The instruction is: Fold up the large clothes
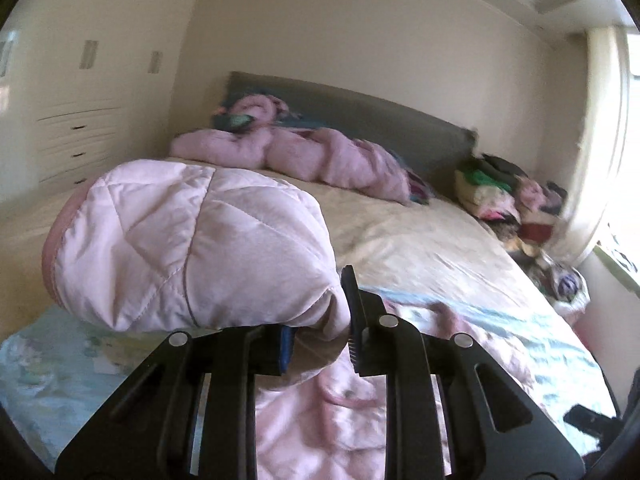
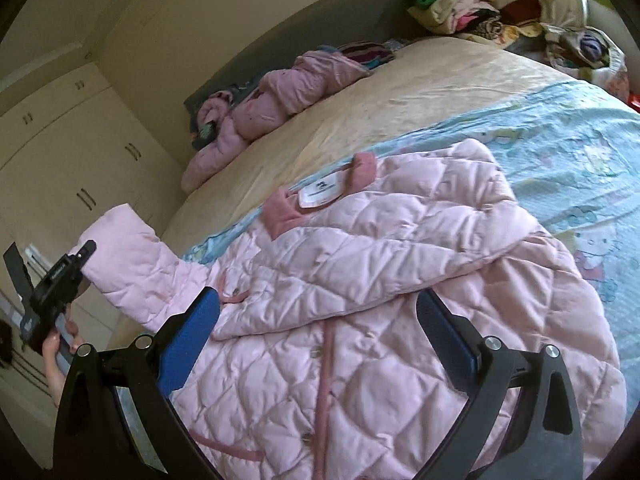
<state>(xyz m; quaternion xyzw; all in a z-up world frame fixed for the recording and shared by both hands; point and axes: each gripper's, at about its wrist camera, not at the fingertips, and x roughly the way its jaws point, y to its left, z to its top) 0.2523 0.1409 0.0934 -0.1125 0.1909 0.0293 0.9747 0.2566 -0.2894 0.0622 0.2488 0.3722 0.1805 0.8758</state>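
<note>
A: Going left to right, what is the left gripper doing?

B: Its fingers are pinching the sleeve of the pink quilted jacket, narrow, with cloth clamped between them. In the right wrist view that gripper is sitting at about nine o'clock of the jacket, off the bed's edge, with the sleeve stretching from the jacket's shoulder out to it. A person's hand is gripping its handle.

A: And the jacket itself?

B: It is lying front-up on the light blue printed sheet on the bed, collar towards twelve o'clock. The sleeve on the three o'clock side is already lying across the chest, I would say, so one fold is looking done.

A: The right gripper?

B: It is hovering over the lower front, fingers standing wide with nothing gripped.

A: So how far along?

B: Early to middle, I judge. The held sleeve is not yet lying across the body, and the hem still needs folding up.

A: How is it looking?

B: Puffy, diamond-stitched, darker pink trim down the front, a white label at the neck, lightly wrinkled.
</note>
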